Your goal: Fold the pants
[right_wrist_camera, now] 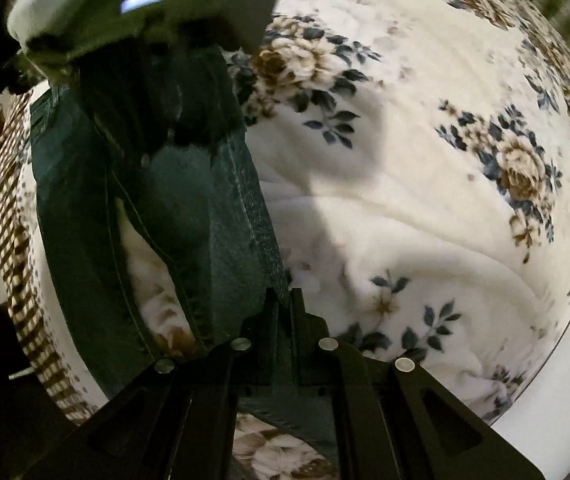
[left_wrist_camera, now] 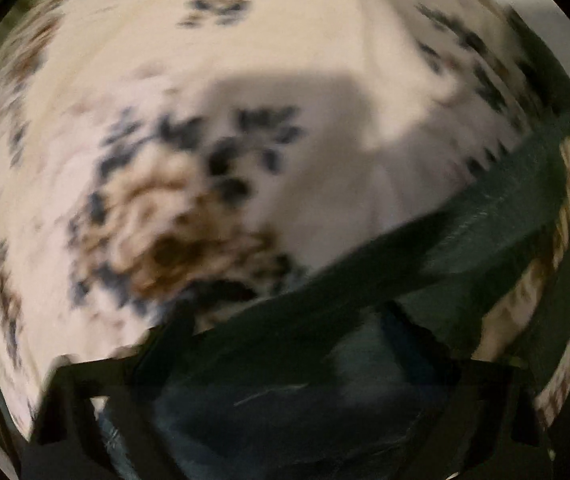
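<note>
Dark blue-green jeans (right_wrist_camera: 153,200) lie stretched over a white floral blanket (right_wrist_camera: 405,184). My right gripper (right_wrist_camera: 283,300) is shut on the jeans' edge seam, fabric pinched between its fingers. The left gripper unit (right_wrist_camera: 157,4) is seen at the far end of the jeans, with a white-sleeved hand on it. In the blurred left wrist view the jeans (left_wrist_camera: 365,320) fill the bottom and drape across my left gripper (left_wrist_camera: 285,420); its fingers are mostly covered by denim, which appears held between them.
The floral blanket (left_wrist_camera: 245,100) covers a bed. A brown checked border (right_wrist_camera: 17,240) runs along the bed's left edge, with floor and furniture beyond. A pale wall or floor strip (right_wrist_camera: 557,380) shows at the lower right.
</note>
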Demonstrator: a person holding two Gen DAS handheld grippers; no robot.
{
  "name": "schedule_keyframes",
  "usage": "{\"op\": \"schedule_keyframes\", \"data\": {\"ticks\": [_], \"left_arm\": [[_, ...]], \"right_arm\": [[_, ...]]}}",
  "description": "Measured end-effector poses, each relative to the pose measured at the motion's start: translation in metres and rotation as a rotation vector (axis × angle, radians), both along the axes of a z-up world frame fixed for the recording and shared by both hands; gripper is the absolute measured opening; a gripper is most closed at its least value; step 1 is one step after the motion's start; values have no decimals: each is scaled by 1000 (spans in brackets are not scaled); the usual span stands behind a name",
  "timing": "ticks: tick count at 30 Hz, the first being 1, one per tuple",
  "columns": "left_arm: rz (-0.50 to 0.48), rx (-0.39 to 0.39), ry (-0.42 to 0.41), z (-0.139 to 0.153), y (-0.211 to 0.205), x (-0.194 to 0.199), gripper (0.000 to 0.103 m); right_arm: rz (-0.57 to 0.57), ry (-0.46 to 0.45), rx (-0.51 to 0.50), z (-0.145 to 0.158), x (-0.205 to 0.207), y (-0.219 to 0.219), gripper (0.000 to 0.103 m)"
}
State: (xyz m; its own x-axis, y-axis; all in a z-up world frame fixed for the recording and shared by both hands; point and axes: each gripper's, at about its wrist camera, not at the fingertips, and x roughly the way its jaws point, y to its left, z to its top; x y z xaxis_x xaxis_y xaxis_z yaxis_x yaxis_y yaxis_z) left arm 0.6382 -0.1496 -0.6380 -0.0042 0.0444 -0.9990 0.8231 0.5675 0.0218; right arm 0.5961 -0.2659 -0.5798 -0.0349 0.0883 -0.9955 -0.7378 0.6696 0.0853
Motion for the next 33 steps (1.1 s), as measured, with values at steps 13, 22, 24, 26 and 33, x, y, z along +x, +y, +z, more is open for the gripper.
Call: {"op": "schedule_keyframes", "data": {"ticks": [13, 22, 24, 26, 33], "left_arm": [[301, -187, -8, 81, 33, -71, 12], [764, -201, 206, 78, 70, -194, 12], [808, -169, 232, 52, 70, -212, 12], [817, -131, 229, 27, 72, -222, 12], [834, -106, 219, -11, 65, -231, 13]], "right_arm": [[-363, 3, 102, 34, -31, -32, 5], [-761, 181, 246, 28, -163, -41, 5], [-823, 238, 214, 5, -198, -35, 5], [-868, 267, 189, -19, -223, -28, 6], [-950, 302, 139, -67, -249, -23, 11]]}}
